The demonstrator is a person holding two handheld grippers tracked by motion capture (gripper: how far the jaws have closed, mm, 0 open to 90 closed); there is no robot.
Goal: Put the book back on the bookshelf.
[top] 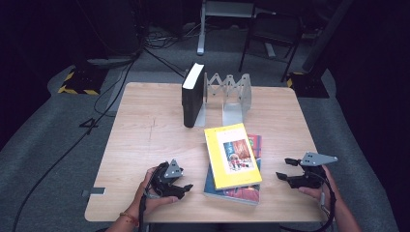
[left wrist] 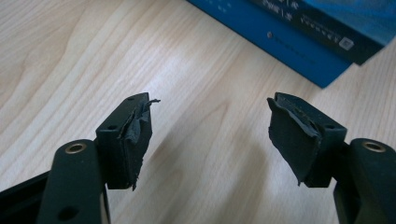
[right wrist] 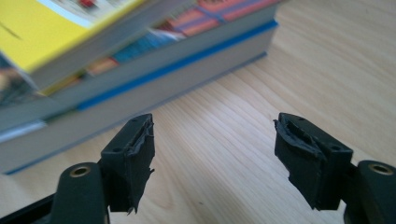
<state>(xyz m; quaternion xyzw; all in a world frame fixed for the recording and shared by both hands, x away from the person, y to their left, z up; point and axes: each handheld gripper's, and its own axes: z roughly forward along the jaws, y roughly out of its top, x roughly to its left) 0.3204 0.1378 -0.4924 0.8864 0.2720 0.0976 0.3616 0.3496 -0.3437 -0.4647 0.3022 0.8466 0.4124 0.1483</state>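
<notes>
Flanking the stacked yellow book point(top: 232, 154), both tongs, left point(top: 186, 188) and right point(top: 285, 169), gape empty; stiff, probably heavy, so pinch its overhanging edges.

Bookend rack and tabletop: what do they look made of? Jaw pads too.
Bookend rack: looks like sheet metal, matte grey, thin flat plates with a zigzag lattice between. Tabletop: light wood or wood-look laminate; grain lines show, low sheen. Left gripper pads: probably black rubber or foam, matte, with torn, frayed edges.
</notes>
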